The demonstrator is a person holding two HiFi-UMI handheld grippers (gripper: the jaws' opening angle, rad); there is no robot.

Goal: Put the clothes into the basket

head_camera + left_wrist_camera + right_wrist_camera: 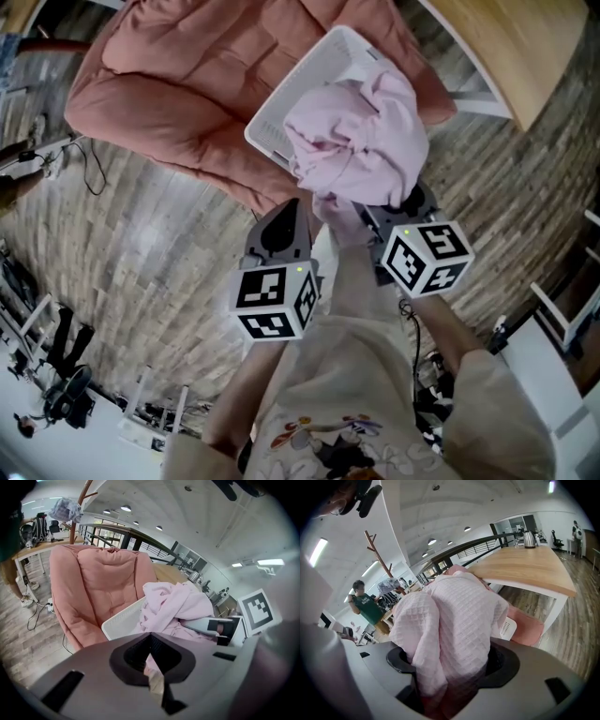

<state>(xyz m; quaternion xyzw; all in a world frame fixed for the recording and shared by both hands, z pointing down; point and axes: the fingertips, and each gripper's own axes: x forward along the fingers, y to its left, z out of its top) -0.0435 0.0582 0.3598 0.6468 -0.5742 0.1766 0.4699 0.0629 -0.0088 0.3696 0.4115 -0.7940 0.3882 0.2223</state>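
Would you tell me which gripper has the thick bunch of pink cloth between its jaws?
The right gripper: the pink garment bulges out of its jaws, while the left gripper pinches only a thin sliver.

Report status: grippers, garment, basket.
Left gripper shut on pink garment edge. Right gripper shut on its bulk. Garment bunched over white basket, not released. Basket on pink chair; no obstruction seen.

Basket (274, 117) interior: mostly covered by pink garment (361, 141), contents not visible. R gripper (450, 667): pads buried in cloth, unseen. L gripper (151, 665): jaws together, pink sliver in slit; whether cloth is pinched, can't tell.
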